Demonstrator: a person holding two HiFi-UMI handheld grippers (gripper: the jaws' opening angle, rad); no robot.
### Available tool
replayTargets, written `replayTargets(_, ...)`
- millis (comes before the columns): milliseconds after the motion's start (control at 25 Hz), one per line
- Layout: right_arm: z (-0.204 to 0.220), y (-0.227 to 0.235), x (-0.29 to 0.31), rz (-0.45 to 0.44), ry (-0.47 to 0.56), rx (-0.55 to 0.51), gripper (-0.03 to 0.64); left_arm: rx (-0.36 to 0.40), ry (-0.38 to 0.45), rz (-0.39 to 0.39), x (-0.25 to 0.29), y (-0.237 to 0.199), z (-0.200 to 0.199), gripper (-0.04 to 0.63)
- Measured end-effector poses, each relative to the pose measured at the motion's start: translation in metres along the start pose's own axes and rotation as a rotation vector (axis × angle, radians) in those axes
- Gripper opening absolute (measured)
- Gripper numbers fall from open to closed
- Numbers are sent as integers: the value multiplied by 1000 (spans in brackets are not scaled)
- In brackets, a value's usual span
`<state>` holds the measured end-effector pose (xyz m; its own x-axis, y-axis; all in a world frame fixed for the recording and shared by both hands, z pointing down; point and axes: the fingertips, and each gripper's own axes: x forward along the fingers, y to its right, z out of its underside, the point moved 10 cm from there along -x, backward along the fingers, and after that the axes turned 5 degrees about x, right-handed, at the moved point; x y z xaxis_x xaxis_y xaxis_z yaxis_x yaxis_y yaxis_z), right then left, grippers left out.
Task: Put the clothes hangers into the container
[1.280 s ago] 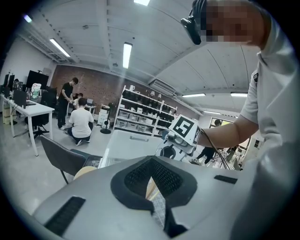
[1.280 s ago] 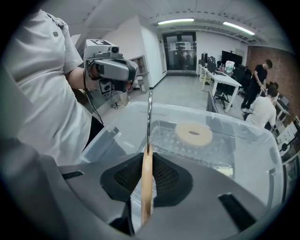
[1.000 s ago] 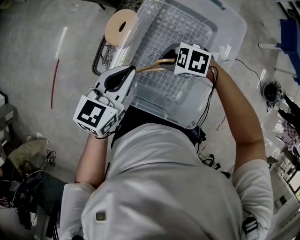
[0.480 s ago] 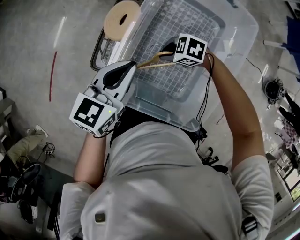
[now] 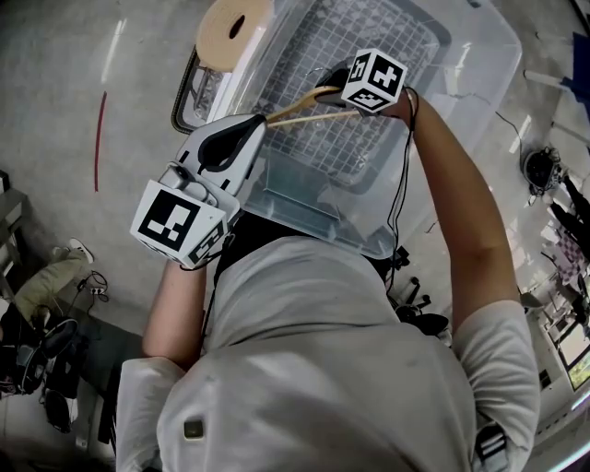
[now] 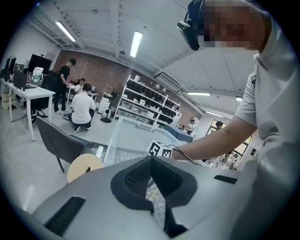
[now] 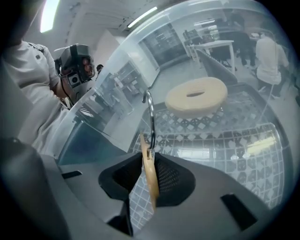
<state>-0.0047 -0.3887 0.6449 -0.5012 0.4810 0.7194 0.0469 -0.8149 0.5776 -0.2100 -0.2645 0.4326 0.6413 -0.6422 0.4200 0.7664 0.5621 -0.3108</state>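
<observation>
Right gripper (image 7: 145, 169): in the upper middle of the head view I have it reaching down inside the container; its jaws are opening, with the hanger standing between them, and I see a gap on the hanger's left side while the right pad lies against the wood
Hanger (image 7: 150, 180): pale wood, edge-on between those jaws in the middle of the right gripper view; in the head view it runs as a thin curved bar across the left part of the container's inside, above the grid floor, and I cannot tell whether it touches that floor
Hook (image 7: 150, 117): bare metal, rising from the wood just past the jaw tips
Container (image 5: 466, 88): clear plastic tub filling the upper middle and upper right of the head view
Left gripper (image 6: 152, 182): at the left of the head view, by the tub's near left corner; its jaws stand slightly apart, and through the narrow gap I see only the grid floor
Beige ring (image 5: 235, 26): top left of the head view, on a wire rack (image 5: 187, 92) just beside the tub
Red stripe (image 5: 98, 129): on the floor at the far left, well apart from the tub
</observation>
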Motion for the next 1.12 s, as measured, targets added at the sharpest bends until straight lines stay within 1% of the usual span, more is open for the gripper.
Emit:
replayTargets(120,11,11,7,12,1,42,113,-3,-2,1,1,-1,0,17)
replayTargets(280,17,26,12,48,46,90,137,-7,-8,1,4,-5,3,17)
replayTargets(600,23,54,23,215,154,197,199,-22,-15,6,5,-7,4,17)
replayTargets(800,28,65,32,292,210,252,221,-24,-18,-2,4,-12,6,17)
replayTargets(920,31,70,37,331,223,272,229,-24,-16,1,6,-12,5,17)
replayTargets(1040,32,74,39,391,205,265,225,-21,-16,5,6,-12,2,17)
replayTargets(1120,34,77,40,410,201,270,225,-19,-15,6,6,-12,1,17)
